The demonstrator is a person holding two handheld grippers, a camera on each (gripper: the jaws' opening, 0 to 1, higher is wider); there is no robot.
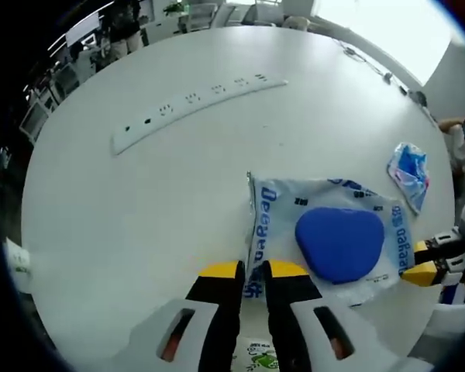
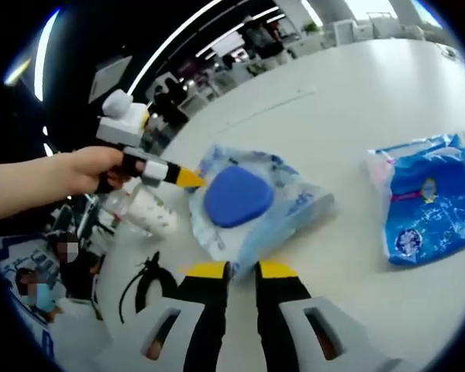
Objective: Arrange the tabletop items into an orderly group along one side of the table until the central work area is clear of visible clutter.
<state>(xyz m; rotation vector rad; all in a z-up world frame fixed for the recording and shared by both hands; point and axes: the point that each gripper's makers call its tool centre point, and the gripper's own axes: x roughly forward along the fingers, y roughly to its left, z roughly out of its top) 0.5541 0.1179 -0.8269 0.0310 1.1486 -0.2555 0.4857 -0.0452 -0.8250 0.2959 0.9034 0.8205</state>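
A white plastic packet (image 1: 325,203) with blue print lies on the round white table (image 1: 139,201), and a blue rounded pad (image 1: 341,244) rests on top of it. My left gripper (image 1: 253,270) is shut on the packet's near edge. From the right, my right gripper (image 1: 420,260) pinches the opposite edge. In the right gripper view the same packet (image 2: 294,203) and pad (image 2: 236,195) sit just ahead of my right gripper (image 2: 242,270), whose jaws stand close together on the packet's corner. A hand holds the left gripper (image 2: 187,178) at the far edge.
A smaller blue packet (image 1: 409,172) (image 2: 434,205) lies beside the big one. A long white power strip (image 1: 194,101) crosses the far part of the table. A white crumpled item (image 2: 143,213) and a black mark (image 2: 143,287) sit near the table edge. Chairs and desks stand beyond.
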